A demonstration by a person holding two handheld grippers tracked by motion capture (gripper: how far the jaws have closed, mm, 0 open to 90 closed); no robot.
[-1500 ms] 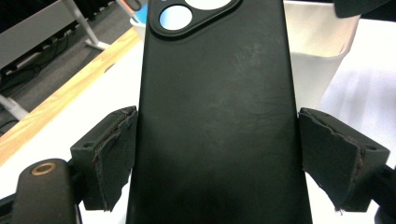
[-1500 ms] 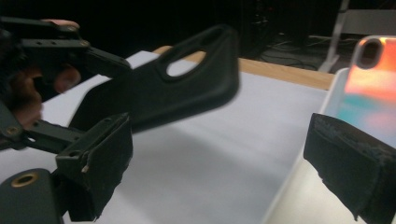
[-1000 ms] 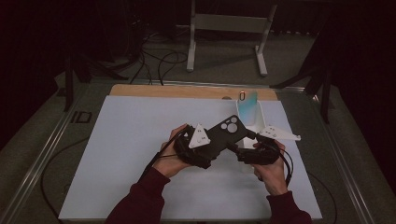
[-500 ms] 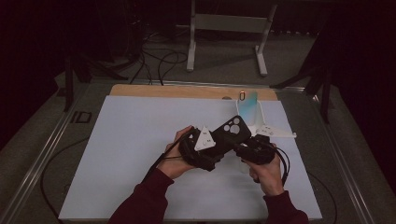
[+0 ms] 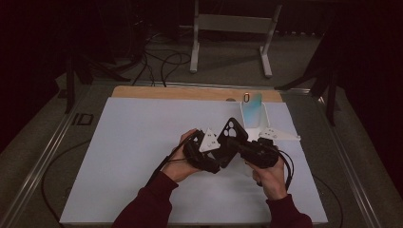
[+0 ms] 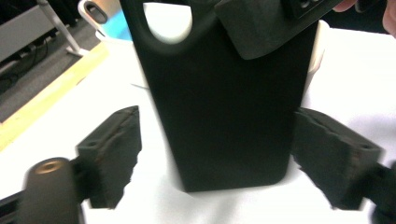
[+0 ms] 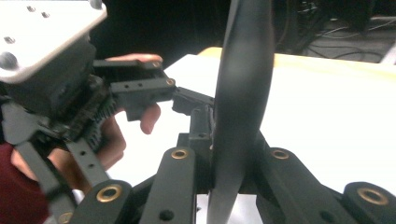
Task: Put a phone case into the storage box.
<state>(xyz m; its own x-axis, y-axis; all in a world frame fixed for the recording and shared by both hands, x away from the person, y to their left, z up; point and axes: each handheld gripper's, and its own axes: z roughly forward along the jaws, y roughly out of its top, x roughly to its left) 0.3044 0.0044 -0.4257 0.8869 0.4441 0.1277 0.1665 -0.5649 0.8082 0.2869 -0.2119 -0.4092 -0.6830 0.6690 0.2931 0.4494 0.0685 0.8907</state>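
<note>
The black case (image 5: pixel 231 139) is held above the bench (image 5: pixel 133 142), between both grippers. The right gripper (image 7: pixel 219 154), at its 4 o'clock, has just clenched on its edge. The left gripper (image 6: pixel 217 154), at its 8 o'clock, straddles it, pads apart, released.

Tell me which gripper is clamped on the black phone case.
The right gripper, jaws shut on the black phone case edge; the left gripper jaws stand apart beside it.

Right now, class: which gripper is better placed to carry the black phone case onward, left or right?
Right. The right gripper has just closed on the thin edge of the case. In the left gripper view the left gripper's pads stand apart from the case on both sides.
</note>
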